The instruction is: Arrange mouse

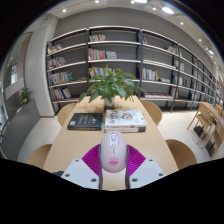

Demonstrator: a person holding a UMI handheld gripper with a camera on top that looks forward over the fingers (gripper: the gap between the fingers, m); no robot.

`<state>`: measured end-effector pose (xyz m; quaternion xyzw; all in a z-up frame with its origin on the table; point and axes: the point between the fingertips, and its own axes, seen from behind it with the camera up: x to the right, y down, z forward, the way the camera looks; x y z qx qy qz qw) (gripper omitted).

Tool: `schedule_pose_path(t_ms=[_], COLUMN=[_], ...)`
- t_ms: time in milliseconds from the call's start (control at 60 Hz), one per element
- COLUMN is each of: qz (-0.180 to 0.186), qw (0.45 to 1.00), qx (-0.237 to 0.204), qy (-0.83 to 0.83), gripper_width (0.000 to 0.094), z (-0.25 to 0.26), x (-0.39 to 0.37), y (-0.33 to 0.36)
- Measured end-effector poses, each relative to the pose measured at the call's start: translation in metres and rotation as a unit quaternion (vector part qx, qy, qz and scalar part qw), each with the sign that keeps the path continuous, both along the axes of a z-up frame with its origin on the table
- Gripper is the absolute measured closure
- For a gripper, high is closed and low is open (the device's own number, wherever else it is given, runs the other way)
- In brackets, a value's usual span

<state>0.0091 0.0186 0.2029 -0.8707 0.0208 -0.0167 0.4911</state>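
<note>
A white computer mouse [112, 152] with a pink mark near its rear sits between my gripper's [112, 160] two fingers, whose magenta pads [92, 158] press against both of its sides. The mouse is held above a light wooden table [70, 145]. My fingers are shut on it.
On the table beyond the mouse lie a dark book [86, 121] and a lighter magazine [125, 119], with a potted green plant [112, 86] behind them. Chairs [181, 152] stand around the table. Bookshelves [120, 60] line the back wall.
</note>
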Motion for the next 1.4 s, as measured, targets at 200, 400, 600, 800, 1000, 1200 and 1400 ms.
schedule_pose_path(t_ms=[200,400,600,800,1000,1200,1400], qz=[0.064,0.079,0.067,0.068,0.058,0.032,0.013], qw=[0.997,0.989,0.982,0.984,0.985,0.994,0.999], qx=[-0.028,-0.120,-0.177,-0.163,-0.160,-0.100,-0.041], qy=[0.009,0.016,0.014,0.002,0.018,0.024,0.017], gripper_width=[0.0637,0.0638,0.0635,0.0499,0.0071,0.0070,0.0069], z=[-0.028,-0.143,-0.212,-0.219,-0.188,-0.086,-0.002], x=[-0.144,-0.205,-0.210,-0.208,-0.203,-0.165,-0.110], y=[-0.038,-0.085,-0.117,-0.119,-0.116,-0.121,-0.149])
